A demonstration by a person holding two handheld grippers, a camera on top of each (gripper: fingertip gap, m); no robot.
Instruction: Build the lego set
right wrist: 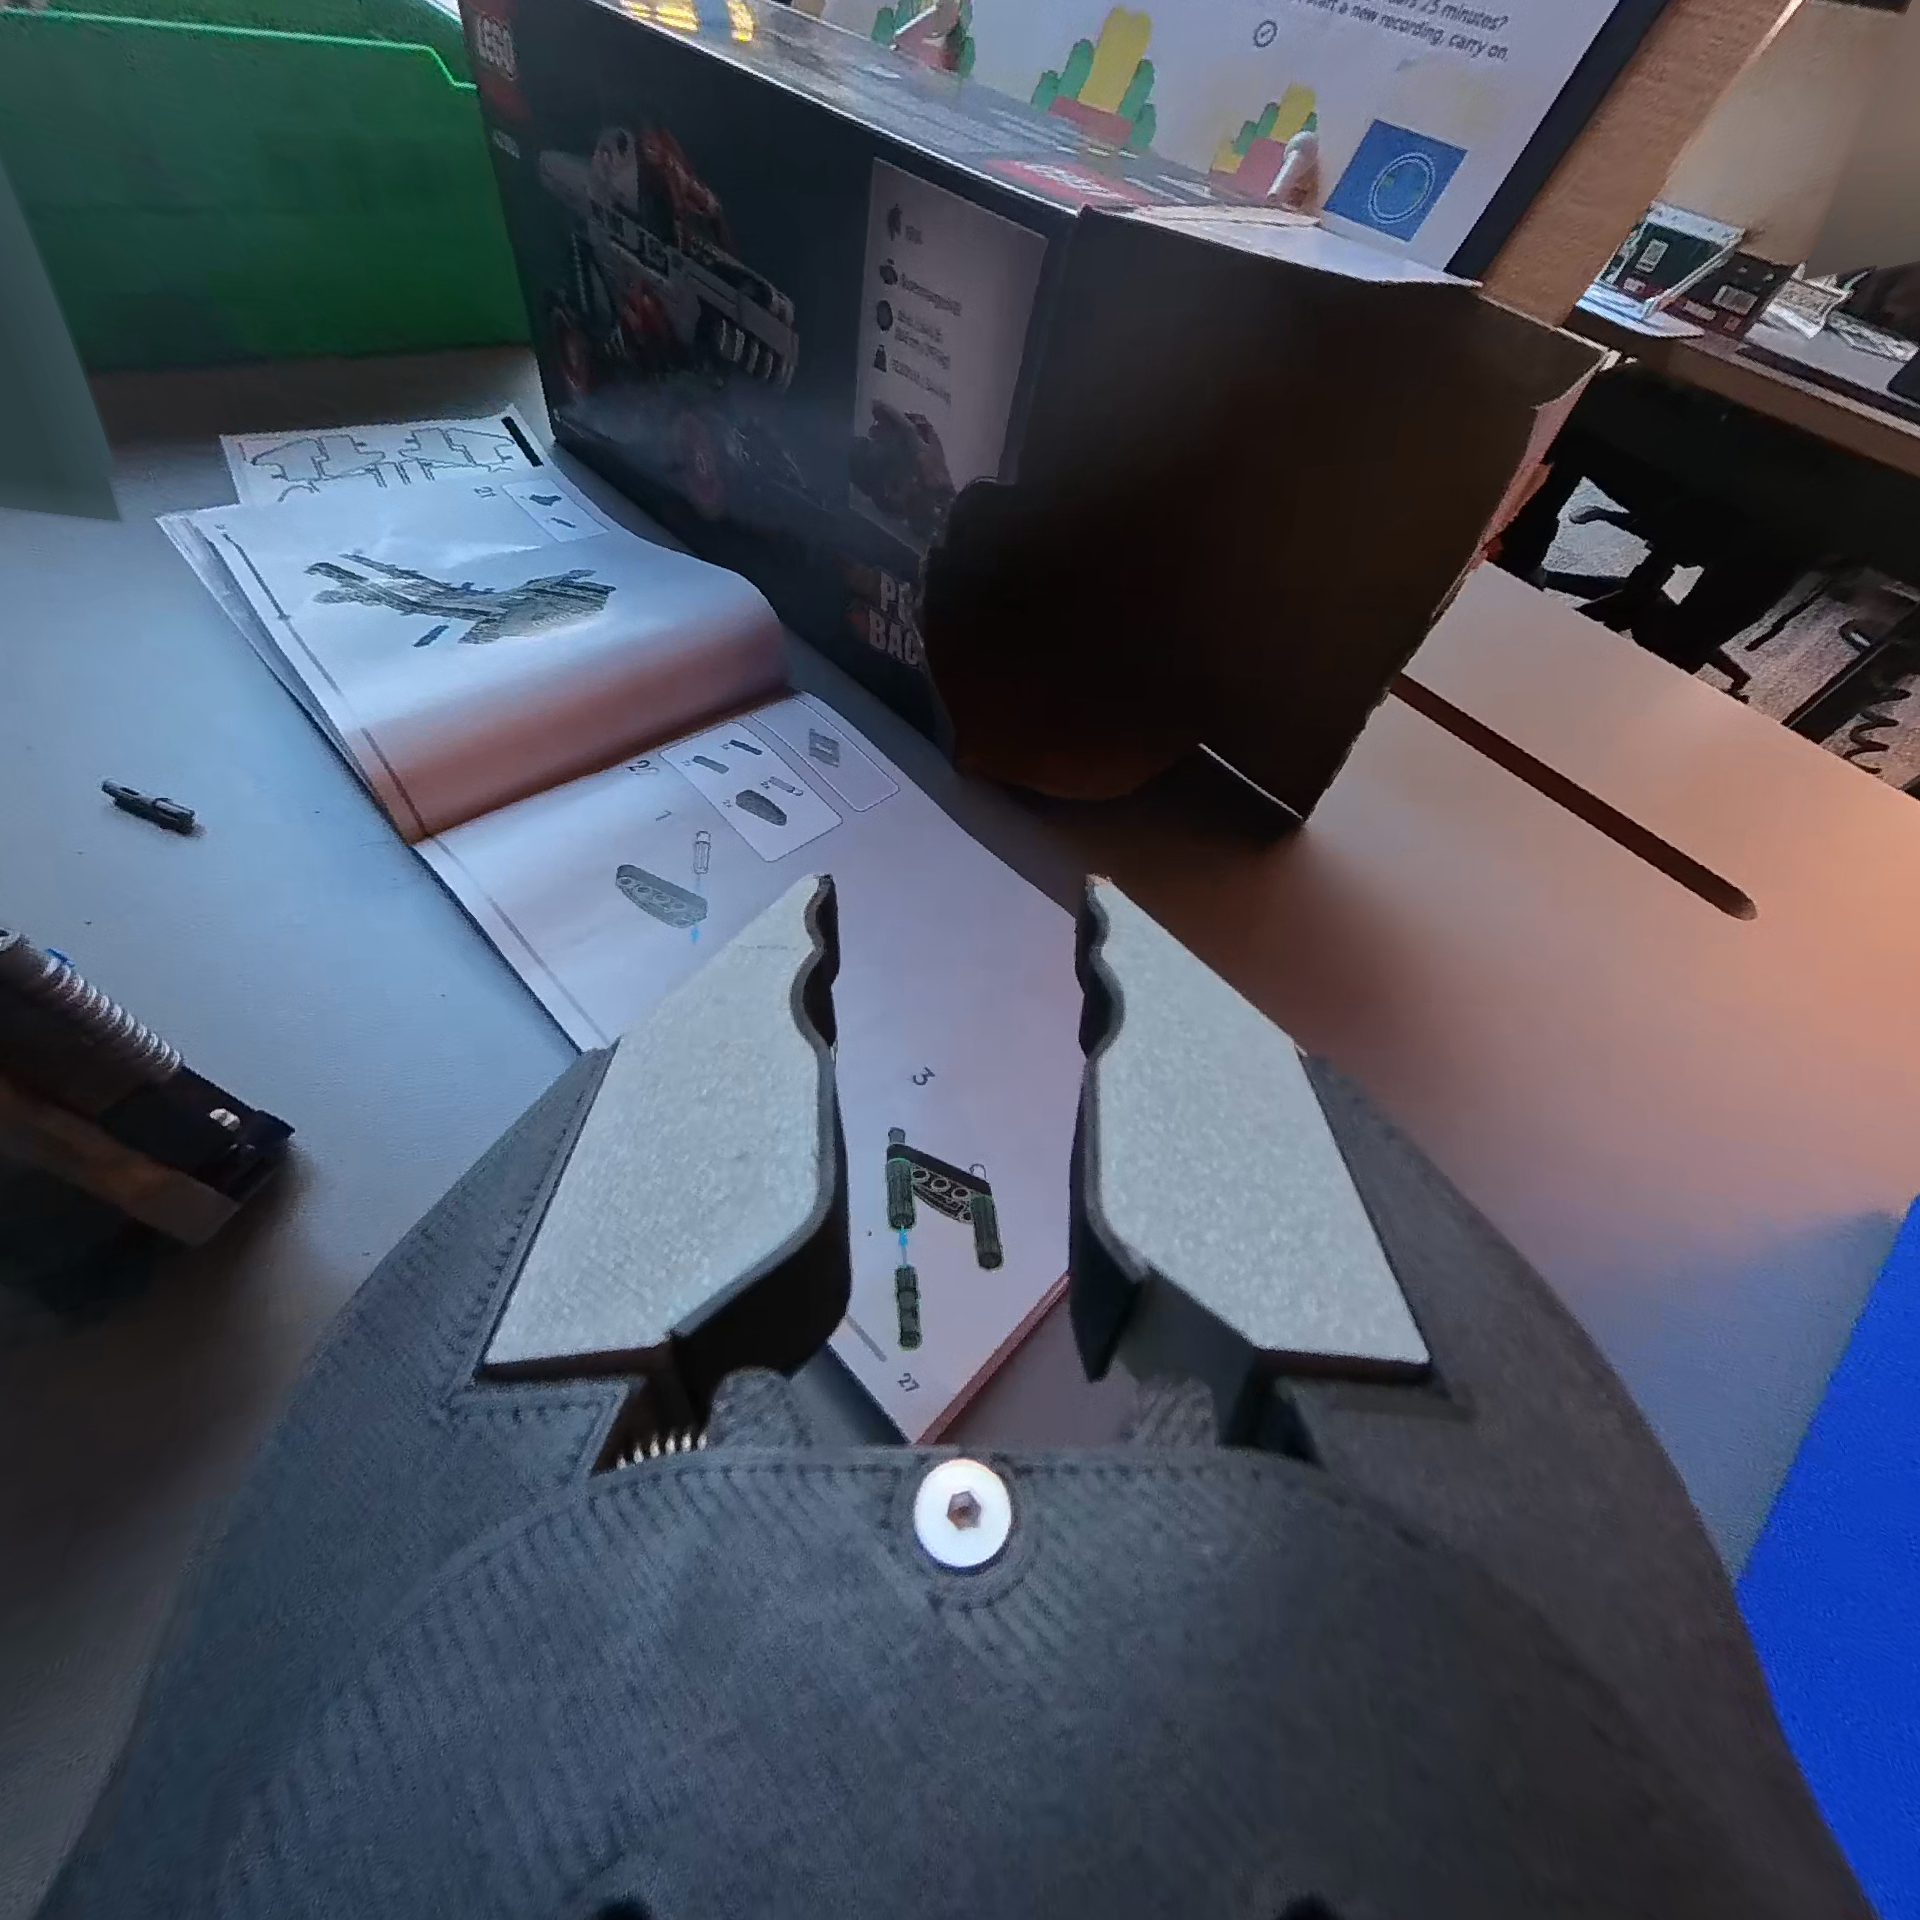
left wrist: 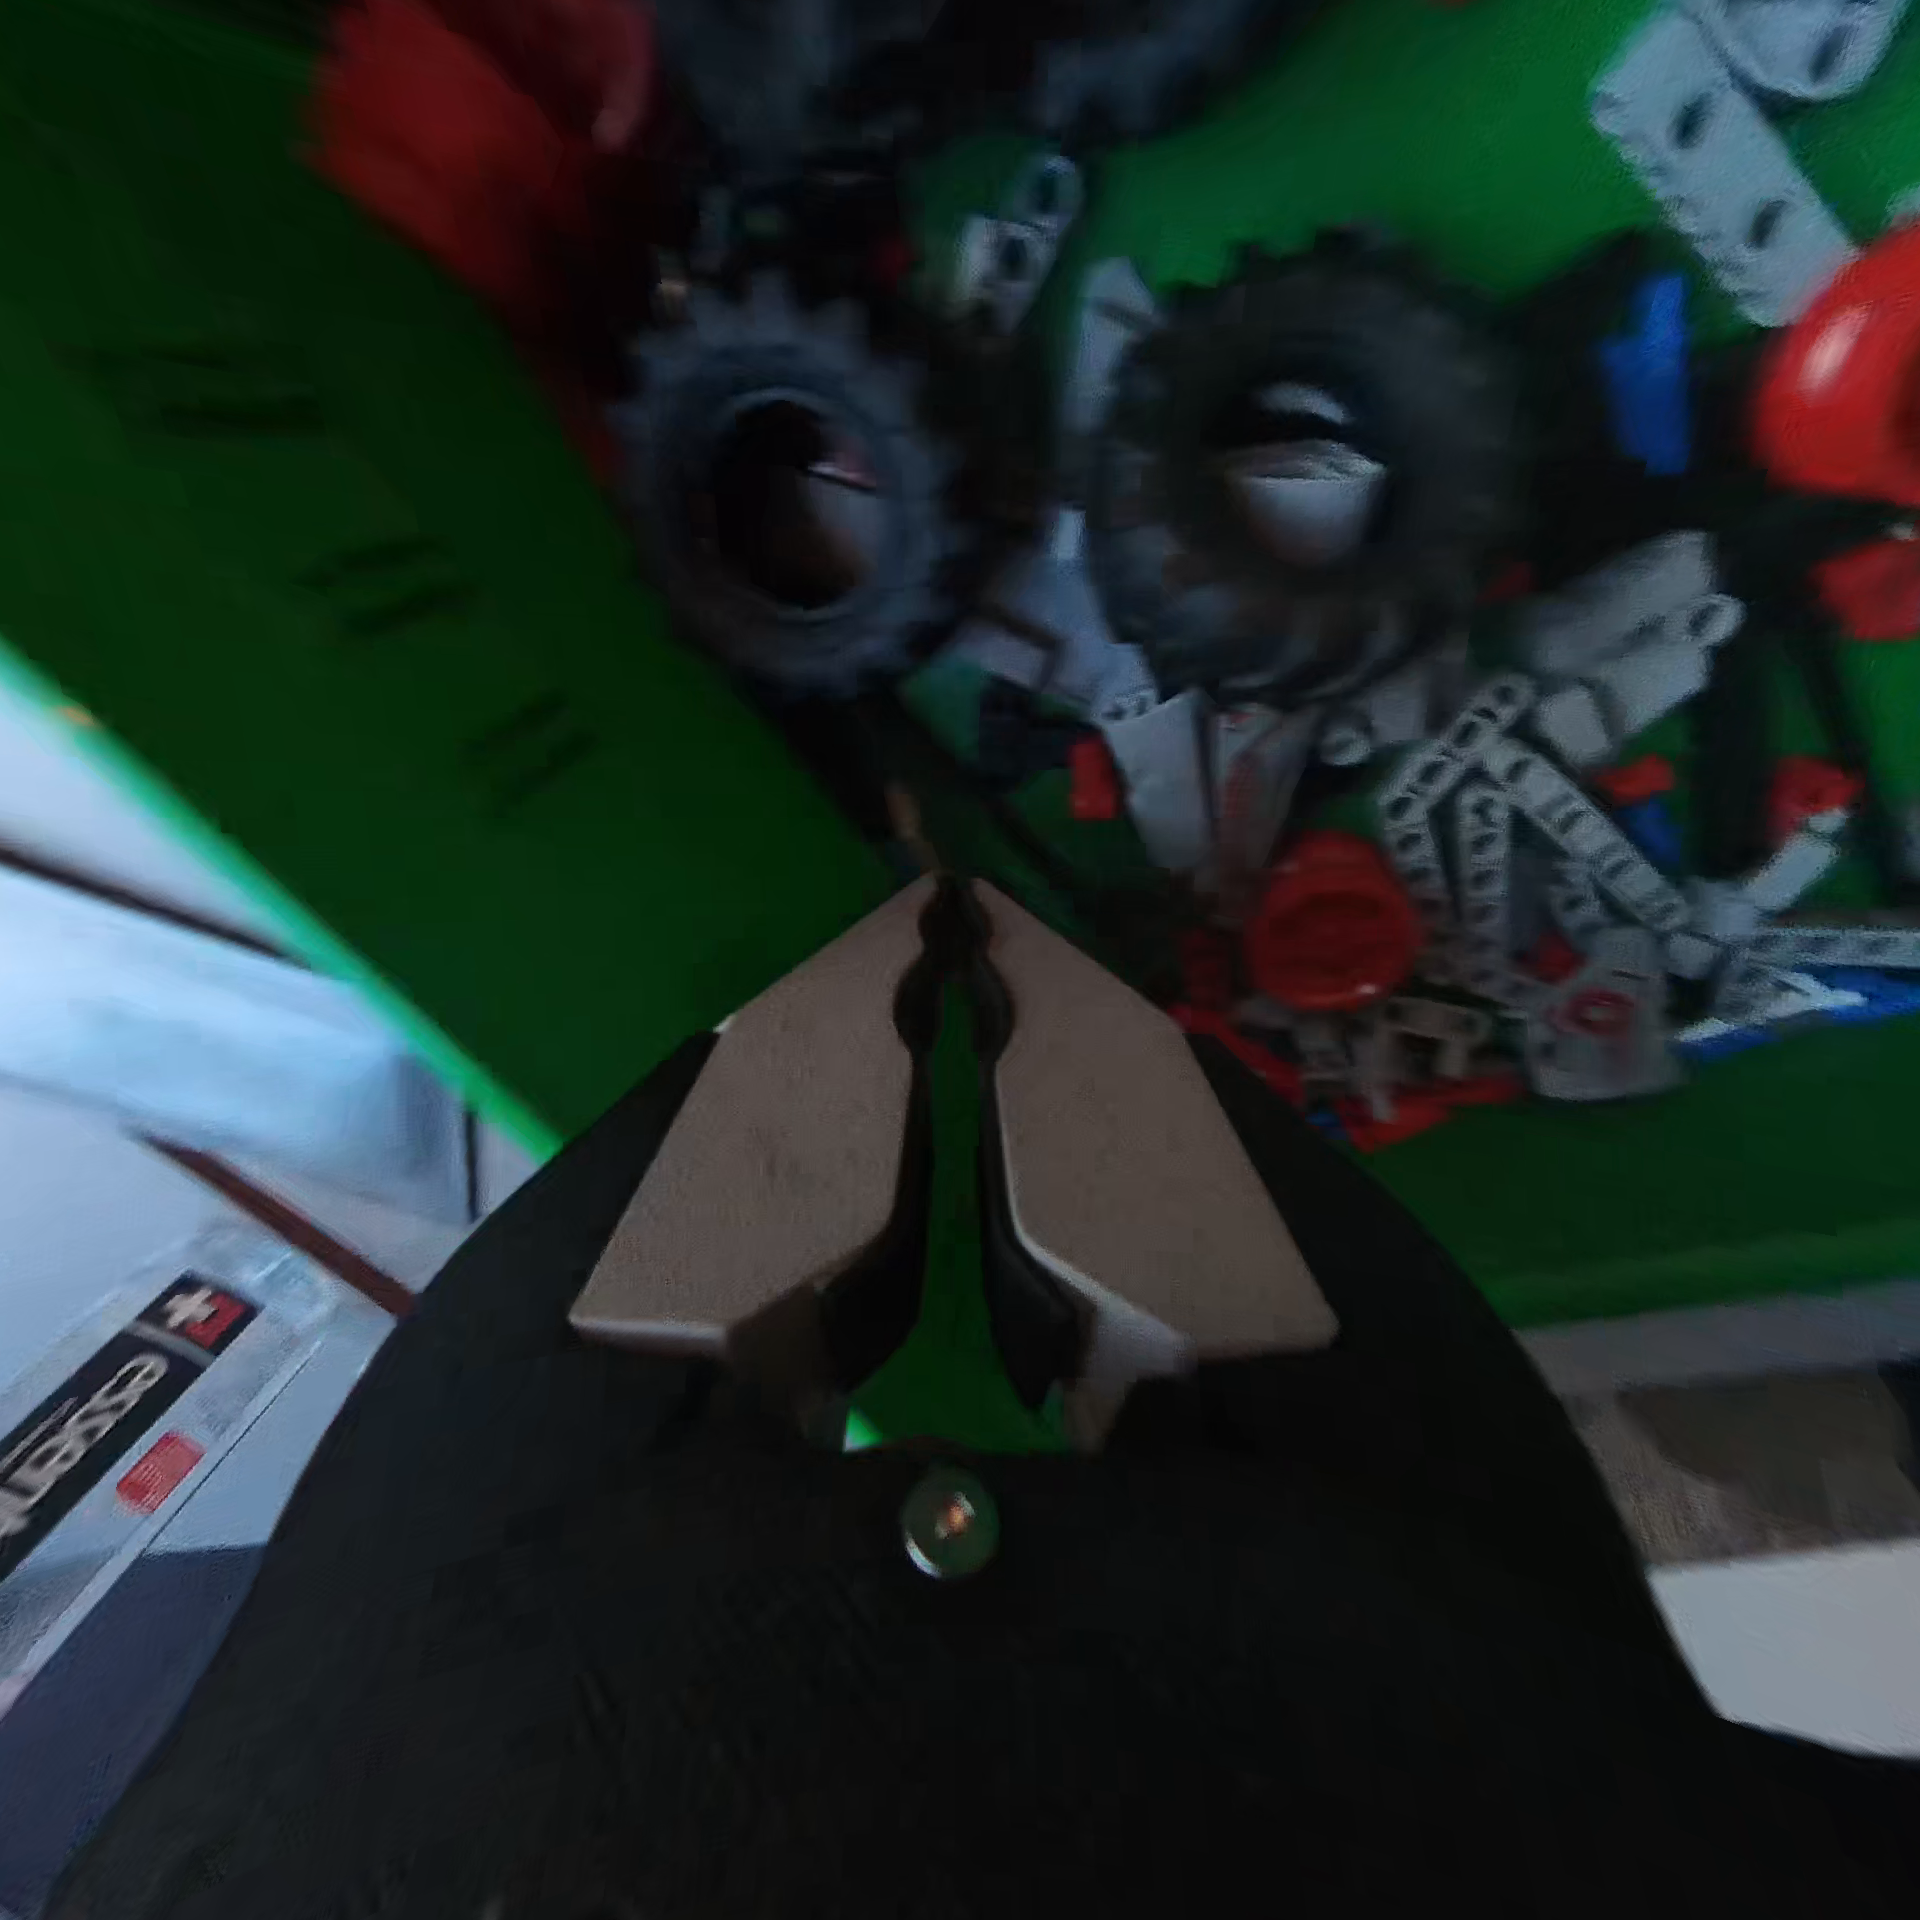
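Note:
In the left wrist view my left gripper [left wrist: 951,899] is shut, with a small thin dark piece [left wrist: 914,821] sticking out of its tips; the picture is blurred. It hangs over a green bin [left wrist: 1558,1195] of loose Lego parts: two black tyres [left wrist: 800,499] [left wrist: 1299,488], red round pieces [left wrist: 1330,935] and grey beams [left wrist: 1538,831]. In the right wrist view my right gripper [right wrist: 956,925] is open and empty, held just above the open instruction booklet [right wrist: 582,644] on the table. A small black pin [right wrist: 149,805] lies on the table left of the booklet.
The dark Lego box [right wrist: 779,312] stands behind the booklet, its open end flap towards me. A green bin [right wrist: 260,187] is at the back left. A dark object with a coiled spring [right wrist: 104,1081] lies at the left edge. A blue sheet [right wrist: 1849,1455] is at the right.

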